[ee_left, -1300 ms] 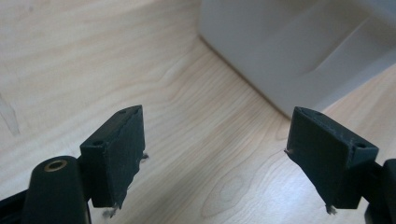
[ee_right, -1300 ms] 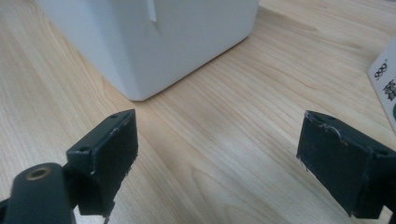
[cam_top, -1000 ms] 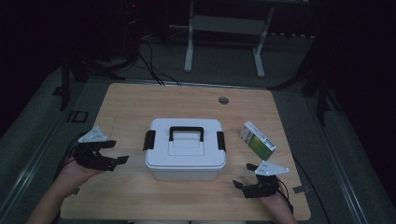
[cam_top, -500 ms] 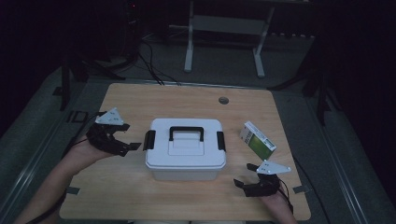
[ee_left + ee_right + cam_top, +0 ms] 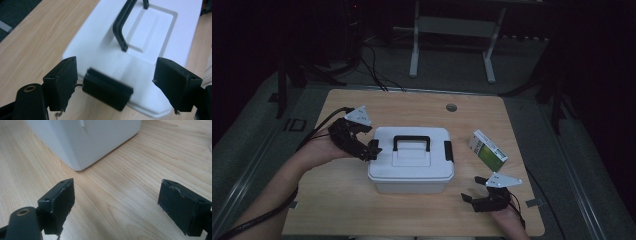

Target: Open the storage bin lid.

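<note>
Left gripper [image 5: 371,150], jaws open, has advanced to bracket the box's [image 5: 411,172] black latch [image 5: 107,88] (likely unlatching next); right gripper [image 5: 475,192] rests open.

High view: dim, surroundings near black.
Gripper views: brighter, even light.
Blur: black latch [image 5: 107,92] soft, close to lens.
</note>
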The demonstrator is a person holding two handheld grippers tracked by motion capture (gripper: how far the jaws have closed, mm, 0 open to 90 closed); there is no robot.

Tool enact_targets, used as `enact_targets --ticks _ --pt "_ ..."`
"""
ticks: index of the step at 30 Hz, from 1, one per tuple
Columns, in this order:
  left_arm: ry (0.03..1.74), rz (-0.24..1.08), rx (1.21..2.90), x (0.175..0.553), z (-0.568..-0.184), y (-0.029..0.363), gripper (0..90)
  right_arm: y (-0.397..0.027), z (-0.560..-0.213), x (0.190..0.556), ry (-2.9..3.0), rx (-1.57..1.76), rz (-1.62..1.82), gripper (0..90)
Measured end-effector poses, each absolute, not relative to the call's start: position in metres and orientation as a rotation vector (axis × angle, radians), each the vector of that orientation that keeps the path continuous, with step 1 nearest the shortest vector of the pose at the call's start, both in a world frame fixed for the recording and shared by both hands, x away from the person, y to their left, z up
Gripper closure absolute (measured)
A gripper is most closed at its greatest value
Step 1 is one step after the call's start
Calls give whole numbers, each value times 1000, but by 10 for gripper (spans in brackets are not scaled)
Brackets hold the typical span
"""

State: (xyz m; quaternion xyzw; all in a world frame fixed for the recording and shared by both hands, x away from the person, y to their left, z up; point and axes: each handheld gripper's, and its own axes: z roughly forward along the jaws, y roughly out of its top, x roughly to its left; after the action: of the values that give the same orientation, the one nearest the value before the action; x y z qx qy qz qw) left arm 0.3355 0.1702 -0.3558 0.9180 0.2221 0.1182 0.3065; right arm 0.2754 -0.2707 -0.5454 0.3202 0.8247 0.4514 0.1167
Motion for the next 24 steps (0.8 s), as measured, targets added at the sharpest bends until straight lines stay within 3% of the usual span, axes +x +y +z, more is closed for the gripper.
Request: enact_targets --ticks 24 --pt "331 222 2693 371 -342 90 212 -273 -548 276 2459 915 1360 142"
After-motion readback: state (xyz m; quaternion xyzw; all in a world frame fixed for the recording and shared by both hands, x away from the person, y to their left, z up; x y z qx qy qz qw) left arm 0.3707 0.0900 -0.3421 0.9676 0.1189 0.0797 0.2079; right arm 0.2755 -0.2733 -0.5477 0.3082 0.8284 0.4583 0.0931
